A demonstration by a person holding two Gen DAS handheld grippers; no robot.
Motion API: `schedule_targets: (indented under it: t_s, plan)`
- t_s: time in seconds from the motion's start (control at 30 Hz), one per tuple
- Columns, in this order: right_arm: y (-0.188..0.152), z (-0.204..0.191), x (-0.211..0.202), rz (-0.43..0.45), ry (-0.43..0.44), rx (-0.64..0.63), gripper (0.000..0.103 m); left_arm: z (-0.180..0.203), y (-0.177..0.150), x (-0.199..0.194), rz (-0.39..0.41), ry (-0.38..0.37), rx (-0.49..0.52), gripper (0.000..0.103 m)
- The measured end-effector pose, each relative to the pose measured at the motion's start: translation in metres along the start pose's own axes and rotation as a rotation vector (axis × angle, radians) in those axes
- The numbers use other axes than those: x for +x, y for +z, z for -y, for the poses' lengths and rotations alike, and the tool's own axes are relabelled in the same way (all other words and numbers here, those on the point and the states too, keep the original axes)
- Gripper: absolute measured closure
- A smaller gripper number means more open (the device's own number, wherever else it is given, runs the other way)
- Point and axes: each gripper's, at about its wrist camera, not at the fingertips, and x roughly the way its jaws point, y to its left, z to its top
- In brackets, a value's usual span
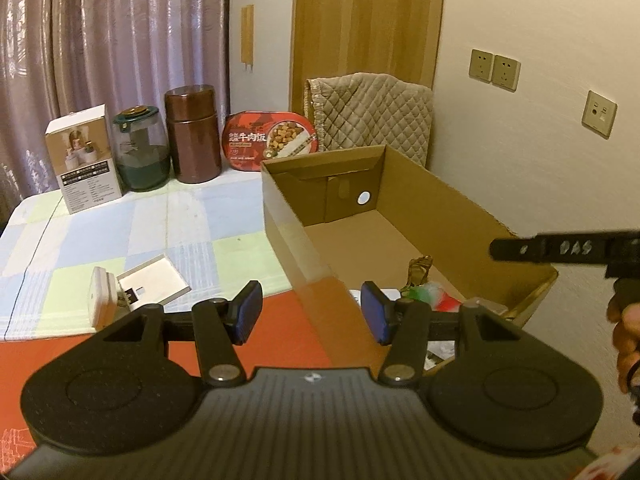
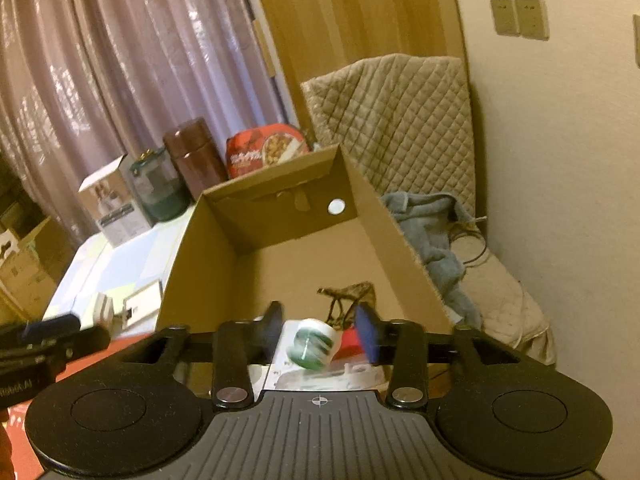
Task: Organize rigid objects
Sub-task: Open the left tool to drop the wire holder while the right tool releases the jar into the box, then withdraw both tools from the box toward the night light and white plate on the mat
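Tabletop (image 1: 168,224), left view: jars and cartons are waiting along the curtain, still unpacked.
Box (image 1: 460,216): holding a few items at its near end.
Left gripper (image 1: 312,316): hanging spread, empty.
Right view, right gripper (image 2: 320,334): gaping over the box, pads clear of the blurred green-white tub (image 2: 314,344).

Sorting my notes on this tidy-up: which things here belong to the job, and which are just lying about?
Job: cardboard box, green-and-white roll, white carton, glass jar, brown canister, meal tray.
Lying about: curtain, quilted cover, grey cloth.
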Motion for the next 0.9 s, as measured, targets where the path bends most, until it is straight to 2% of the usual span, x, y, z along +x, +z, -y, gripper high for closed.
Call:
schedule_targets:
  t_s: [0.43,0.9]
  plan:
    - [0.012,-0.029,-0.036,0.055,0.023,0.003,0.052,-0.030,-0.012,-0.035,0.016,0.050,-0.030,0.053]
    - [-0.011,-0.124,-0.047,0.023,0.172,-0.115,0.050,-0.105,-0.040,-0.079,0.012,0.183,-0.095,0.053]
